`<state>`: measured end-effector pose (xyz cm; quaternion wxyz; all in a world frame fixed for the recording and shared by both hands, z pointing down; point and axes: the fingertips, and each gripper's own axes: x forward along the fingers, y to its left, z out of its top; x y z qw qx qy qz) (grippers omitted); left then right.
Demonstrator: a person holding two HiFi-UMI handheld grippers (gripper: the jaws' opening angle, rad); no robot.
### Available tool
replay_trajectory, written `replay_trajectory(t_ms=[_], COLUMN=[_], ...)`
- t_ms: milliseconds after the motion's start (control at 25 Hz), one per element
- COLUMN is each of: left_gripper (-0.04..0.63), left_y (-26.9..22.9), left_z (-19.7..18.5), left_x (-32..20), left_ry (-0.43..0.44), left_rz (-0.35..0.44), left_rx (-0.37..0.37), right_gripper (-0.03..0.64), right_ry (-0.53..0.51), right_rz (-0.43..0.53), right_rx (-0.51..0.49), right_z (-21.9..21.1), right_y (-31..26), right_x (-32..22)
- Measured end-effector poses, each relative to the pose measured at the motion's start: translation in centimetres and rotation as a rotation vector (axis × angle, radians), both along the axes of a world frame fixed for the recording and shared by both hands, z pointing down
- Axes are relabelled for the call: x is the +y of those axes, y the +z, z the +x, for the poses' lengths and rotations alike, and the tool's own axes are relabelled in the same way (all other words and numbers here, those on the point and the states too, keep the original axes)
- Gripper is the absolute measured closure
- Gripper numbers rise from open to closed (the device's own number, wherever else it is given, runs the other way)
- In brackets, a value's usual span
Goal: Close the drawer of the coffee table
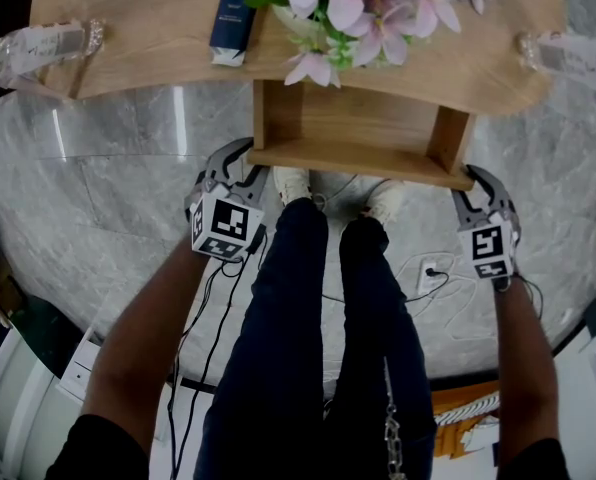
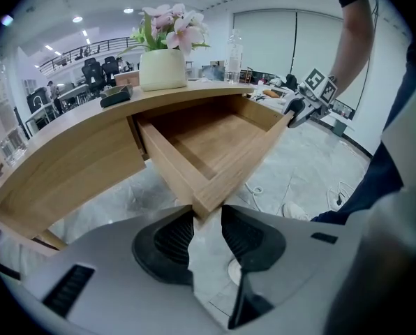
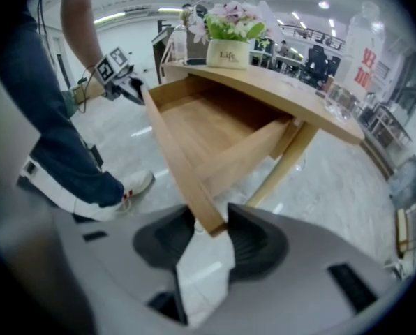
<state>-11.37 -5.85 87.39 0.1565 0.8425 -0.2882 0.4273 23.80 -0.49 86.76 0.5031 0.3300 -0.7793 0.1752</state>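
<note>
The wooden coffee table (image 1: pixel 128 48) has its drawer (image 1: pixel 358 158) pulled out toward me, and the inside is bare (image 2: pixel 215 138). My left gripper (image 1: pixel 240 158) sits at the drawer's front left corner. In the left gripper view that corner is wedged between the pads (image 2: pixel 208 218). My right gripper (image 1: pixel 478 180) sits at the front right corner, which likewise fills the gap between its pads (image 3: pixel 211 229). Each gripper shows in the other's view at the far end of the drawer front: the right gripper (image 2: pixel 299 107) and the left gripper (image 3: pixel 128 82).
On the tabletop stand a white vase of pink flowers (image 1: pixel 358 8), a dark blue box (image 1: pixel 233 13) and a plastic bottle at each end (image 1: pixel 43 46) (image 1: pixel 568 53). The person's legs and white shoes (image 1: pixel 293 183) are just below the drawer. Cables and a socket strip (image 1: pixel 428 278) lie on the marble floor.
</note>
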Motion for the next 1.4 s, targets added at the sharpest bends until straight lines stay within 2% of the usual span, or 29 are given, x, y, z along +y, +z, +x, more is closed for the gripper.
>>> replay_trajectory(t_ms=[480, 800, 1160, 1400], left_gripper=[0.449, 0.445, 0.442, 0.44], left_y=[-0.1, -1.6, -2.0, -2.1], left_z=[0.1, 0.0, 0.8, 1.6], left_x=[-0.1, -2.5, -7.5, -11.4], left_ry=[0.018, 0.009, 0.01, -0.015], left_rz=[0.015, 0.018, 0.042, 0.027], left_rx=[0.003, 0.025, 0.011, 0.008], right_gripper=[0.451, 0.449, 0.448, 0.448], right_ry=[0.014, 0.022, -0.002, -0.007], right_rz=[0.01, 0.036, 0.061, 0.082], right_rx=[-0.01, -0.04, -0.027, -0.031], right_z=[0.1, -0.2, 0.6, 1.2], right_y=[-0.1, -1.6, -1.8, -1.9], right_x=[0.0, -1.9, -7.1, -10.9])
